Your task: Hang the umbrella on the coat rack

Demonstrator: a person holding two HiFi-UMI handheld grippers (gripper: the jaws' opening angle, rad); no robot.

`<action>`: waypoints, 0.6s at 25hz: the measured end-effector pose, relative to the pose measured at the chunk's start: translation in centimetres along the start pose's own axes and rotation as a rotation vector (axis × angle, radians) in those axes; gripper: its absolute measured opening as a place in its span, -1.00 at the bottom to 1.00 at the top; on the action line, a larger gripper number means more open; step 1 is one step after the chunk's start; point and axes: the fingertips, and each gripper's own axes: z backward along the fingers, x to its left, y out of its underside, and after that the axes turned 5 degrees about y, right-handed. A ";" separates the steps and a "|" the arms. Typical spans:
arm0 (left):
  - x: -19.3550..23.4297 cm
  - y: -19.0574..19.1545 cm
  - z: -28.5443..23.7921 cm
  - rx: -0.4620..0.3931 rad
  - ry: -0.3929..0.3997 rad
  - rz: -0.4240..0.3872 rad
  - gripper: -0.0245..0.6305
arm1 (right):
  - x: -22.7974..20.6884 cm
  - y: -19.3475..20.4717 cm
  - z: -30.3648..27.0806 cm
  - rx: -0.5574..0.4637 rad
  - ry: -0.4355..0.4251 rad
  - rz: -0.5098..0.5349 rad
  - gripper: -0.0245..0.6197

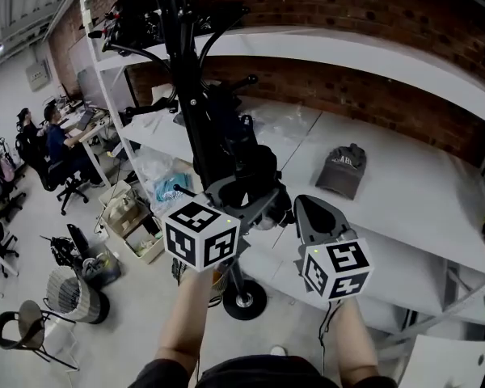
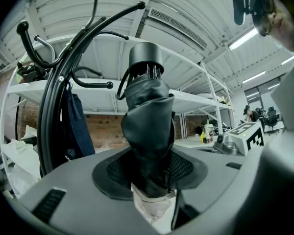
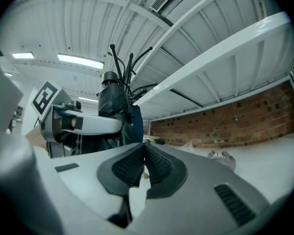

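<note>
A folded black umbrella (image 2: 147,121) stands upright between the pads of my left gripper (image 2: 149,180), which is shut on its lower part above a white wrap. In the head view my left gripper (image 1: 244,199) holds the umbrella (image 1: 241,156) right against the black coat rack (image 1: 184,79). The rack's curved hooks (image 2: 108,84) rise just left of the umbrella's cap. My right gripper (image 1: 315,214) hovers beside it to the right, and its pads meet with nothing between them (image 3: 144,148). From the right gripper view the umbrella (image 3: 112,102) and left gripper (image 3: 63,121) show at left.
A navy garment (image 2: 73,121) hangs on the rack. The rack's round base (image 1: 244,300) stands on the floor by a white table (image 1: 420,192) bearing a grey cap (image 1: 342,170). A shelf (image 1: 347,55) runs above along a brick wall. Boxes (image 1: 133,217) and seated people (image 1: 52,136) are at left.
</note>
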 end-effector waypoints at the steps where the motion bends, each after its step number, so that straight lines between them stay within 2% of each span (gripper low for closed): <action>1: 0.3 -0.4 -0.3 -0.004 -0.003 -0.007 -0.34 | -0.3 -0.4 -0.4 -0.006 -0.005 0.001 -0.87; 15: 3.2 -4.6 -4.8 -0.015 -0.044 -0.069 -0.34 | -3.5 -3.5 -3.5 -0.069 -0.052 0.019 -0.87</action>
